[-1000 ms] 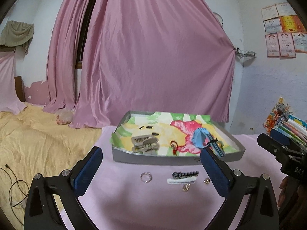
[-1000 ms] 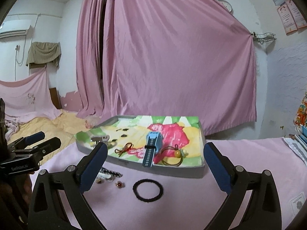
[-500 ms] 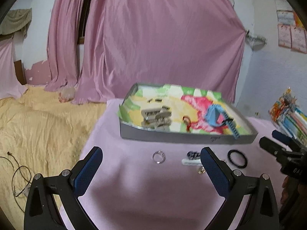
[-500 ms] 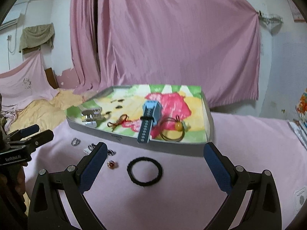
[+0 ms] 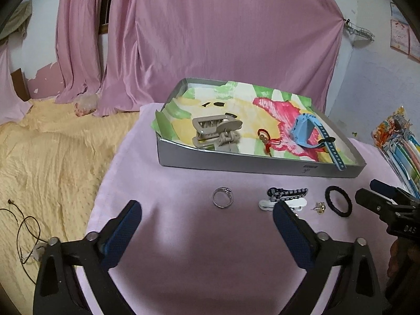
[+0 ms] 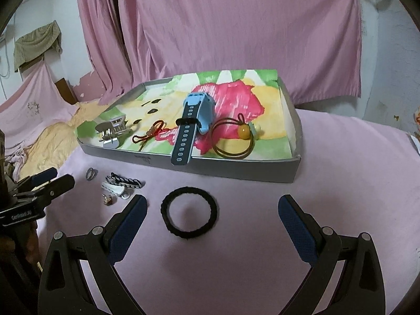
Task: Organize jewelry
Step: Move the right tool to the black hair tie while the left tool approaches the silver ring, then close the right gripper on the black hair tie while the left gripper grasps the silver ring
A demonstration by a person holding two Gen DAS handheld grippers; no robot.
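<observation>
A grey tray (image 5: 236,161) (image 6: 236,169) with a flowered liner holds a beige hair claw (image 5: 216,131), a red cord charm (image 5: 265,137), a blue watch (image 6: 195,120) and a brown hair tie with a bead (image 6: 236,139). On the pink cloth before it lie a silver ring (image 5: 222,197) (image 6: 91,174), a braided clip (image 5: 287,192) (image 6: 126,181), a white clip (image 5: 266,204), a gold stud (image 5: 320,206) (image 6: 107,199) and a black hair band (image 5: 338,200) (image 6: 189,215). My left gripper (image 5: 207,232) is open, just short of the ring. My right gripper (image 6: 212,223) is open over the black band.
A yellow quilt (image 5: 52,162) with a dark cord (image 5: 26,225) lies left of the pink cloth. Pink curtains (image 5: 223,34) hang behind the tray. Colourful books (image 5: 401,144) are stacked at the right.
Both grippers have tipped downward and come closer to the cloth. The ring and the black band now sit nearer the fingertips. Nothing has been picked up.
</observation>
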